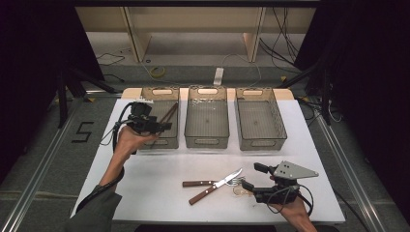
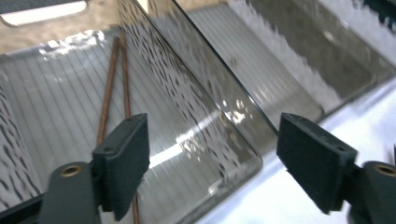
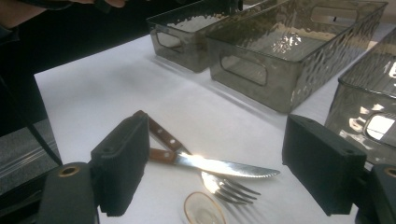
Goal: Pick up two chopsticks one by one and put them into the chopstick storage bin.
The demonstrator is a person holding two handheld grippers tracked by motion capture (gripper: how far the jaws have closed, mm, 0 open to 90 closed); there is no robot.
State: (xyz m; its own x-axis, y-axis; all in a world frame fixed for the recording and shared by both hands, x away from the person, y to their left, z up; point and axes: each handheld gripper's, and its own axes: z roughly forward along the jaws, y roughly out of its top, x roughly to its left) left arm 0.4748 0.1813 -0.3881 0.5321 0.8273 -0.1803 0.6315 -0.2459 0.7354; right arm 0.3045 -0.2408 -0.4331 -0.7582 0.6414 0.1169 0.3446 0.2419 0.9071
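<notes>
So, sorting table stuff into bins; the left gripper (image 1: 162, 126) hangs over the left see-through ribbed plastic bin (image 1: 145, 94), jaws wide apart w/ nothing between them. The pair of thin brown wooden chopsticks (image 2: 114, 84) lies inside that same bin, on its floor, so that bit looks done; two more see-through bins, the middle bin (image 1: 207, 140) and the right bin (image 1: 278, 121), sit beside the left bin, to its right. The right gripper (image 1: 250, 176) rests low on the white table (image 1: 159, 179), near side of the bins, jaws apart too, holding nothing; just in front of it lie the steak knife w/ brown wood handle (image 3: 219, 164) crossed over the silver fork w/ brown wood handle (image 3: 226, 187), touching; a small clear round dish (image 3: 203, 210) sits by the fork tips. Next move, I think: right gripper grabs the knife handle & lifts it clean off the fork, then to a bin; which bin I can't tell.
</notes>
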